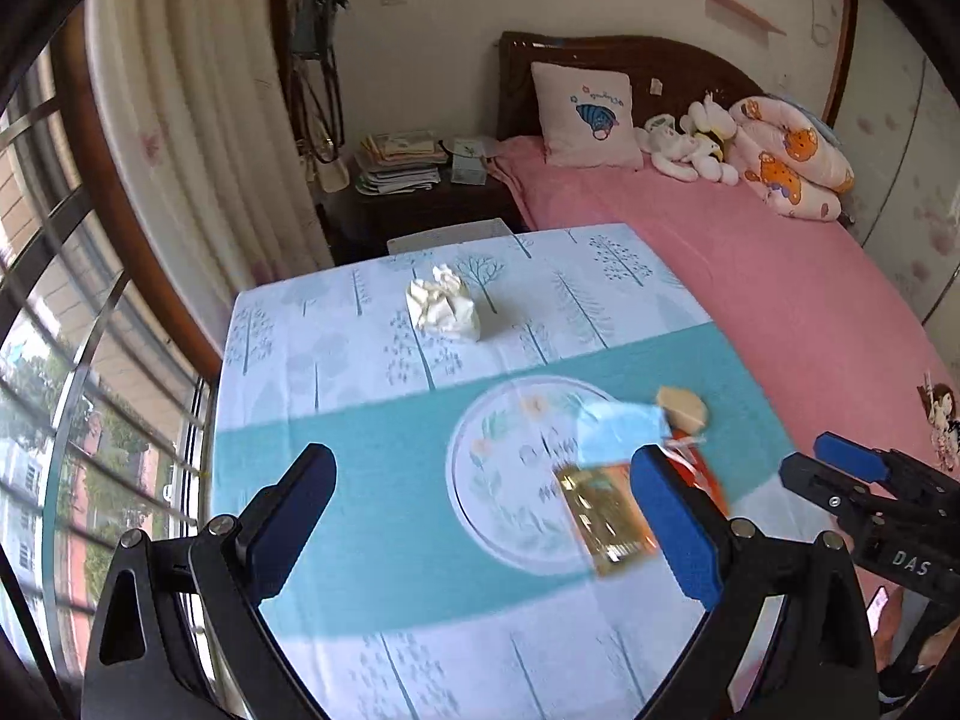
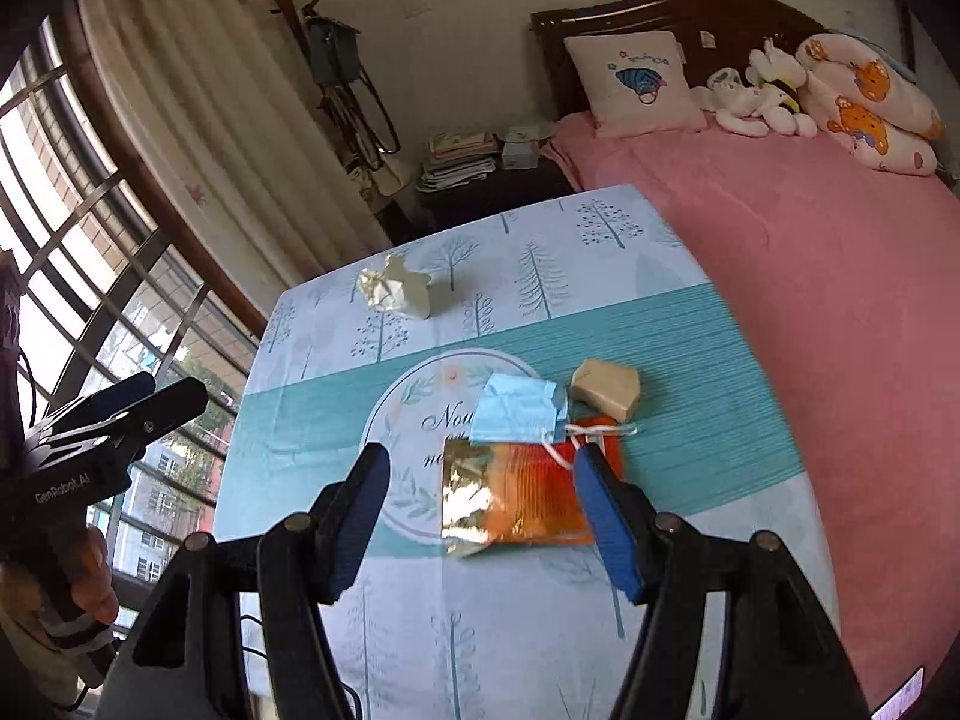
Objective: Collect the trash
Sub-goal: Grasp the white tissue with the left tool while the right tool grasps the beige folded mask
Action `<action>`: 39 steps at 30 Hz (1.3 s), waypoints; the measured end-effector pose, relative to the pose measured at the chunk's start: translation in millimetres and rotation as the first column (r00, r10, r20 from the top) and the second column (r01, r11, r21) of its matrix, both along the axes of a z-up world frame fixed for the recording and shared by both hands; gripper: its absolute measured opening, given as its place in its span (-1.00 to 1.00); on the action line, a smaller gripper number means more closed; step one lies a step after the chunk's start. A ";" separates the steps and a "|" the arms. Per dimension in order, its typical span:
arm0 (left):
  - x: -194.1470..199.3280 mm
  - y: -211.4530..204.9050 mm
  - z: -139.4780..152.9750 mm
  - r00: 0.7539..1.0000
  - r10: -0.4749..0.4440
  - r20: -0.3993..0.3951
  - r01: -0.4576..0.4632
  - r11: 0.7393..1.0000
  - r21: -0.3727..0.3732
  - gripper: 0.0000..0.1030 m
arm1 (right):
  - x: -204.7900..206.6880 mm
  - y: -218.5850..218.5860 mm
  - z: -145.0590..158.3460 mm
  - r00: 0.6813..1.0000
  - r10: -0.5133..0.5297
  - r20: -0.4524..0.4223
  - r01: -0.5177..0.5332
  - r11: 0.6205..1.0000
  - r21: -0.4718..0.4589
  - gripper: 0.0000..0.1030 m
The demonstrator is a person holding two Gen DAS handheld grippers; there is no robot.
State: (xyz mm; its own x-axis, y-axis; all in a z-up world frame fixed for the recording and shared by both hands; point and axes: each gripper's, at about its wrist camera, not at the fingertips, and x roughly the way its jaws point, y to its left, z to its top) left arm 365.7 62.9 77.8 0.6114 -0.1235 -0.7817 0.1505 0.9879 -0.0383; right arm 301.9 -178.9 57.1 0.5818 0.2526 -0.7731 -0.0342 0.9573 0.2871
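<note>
On the tree-print tablecloth (image 1: 336,360) (image 2: 690,324) lie a crumpled white paper wad (image 1: 443,302) (image 2: 396,288), a blue face mask (image 1: 618,429) (image 2: 519,411), a tan paper lump (image 1: 683,406) (image 2: 605,390) and a gold-orange foil wrapper (image 1: 603,516) (image 2: 516,492). My left gripper (image 1: 480,510) is open above the table, left of the wrapper. My right gripper (image 2: 480,510) is open, its fingers to either side of the wrapper and above it. Each gripper also shows in the other view: the right gripper (image 1: 840,468) and the left gripper (image 2: 138,402).
A pink bed (image 1: 750,276) (image 2: 810,270) with a pillow and soft toys runs along the table's right side. A dark nightstand (image 1: 414,204) (image 2: 480,186) with stacked books stands behind the table. Curtain and barred window are on the left.
</note>
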 end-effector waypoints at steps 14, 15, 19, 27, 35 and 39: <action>210.1 21.1 -97.1 0.968 -0.092 -0.234 0.089 0.996 -0.022 0.90 | 140.0 5.4 -51.7 0.970 -0.212 -0.120 0.211 0.977 -0.022 0.24; 216.0 19.4 -102.1 0.965 -0.096 -0.245 0.094 0.995 -0.019 0.90 | 145.1 5.3 -54.8 0.968 -0.216 -0.128 0.214 0.976 -0.032 0.24; 244.6 13.8 -122.3 0.950 -0.108 -0.292 0.109 0.994 -0.012 0.91 | 163.3 5.7 -65.2 0.965 -0.218 -0.147 0.212 0.976 -0.053 0.24; 292.2 5.4 -160.6 0.915 -0.090 -0.394 0.095 0.995 -0.006 0.91 | 182.9 2.5 -84.1 0.953 -0.240 -0.183 0.234 0.971 -0.054 0.24; 312.0 -0.6 -200.7 0.871 -0.054 -0.489 0.041 0.998 -0.036 0.30 | 176.4 -15.6 -97.8 0.939 -0.254 -0.232 0.243 0.967 -0.077 0.24; 308.1 -7.4 -201.7 0.877 -0.085 -0.474 0.067 0.996 -0.055 0.12 | 172.6 -31.9 -106.2 0.919 -0.279 -0.278 0.267 0.960 -0.080 0.24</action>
State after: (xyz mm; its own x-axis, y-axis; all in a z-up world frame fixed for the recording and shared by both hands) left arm 673.9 55.5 -123.9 0.1551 -0.1876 -0.9699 0.1794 0.9708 -0.1591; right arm 474.5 -210.8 -49.1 0.3783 0.0812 -0.9221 0.3072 0.9287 0.2078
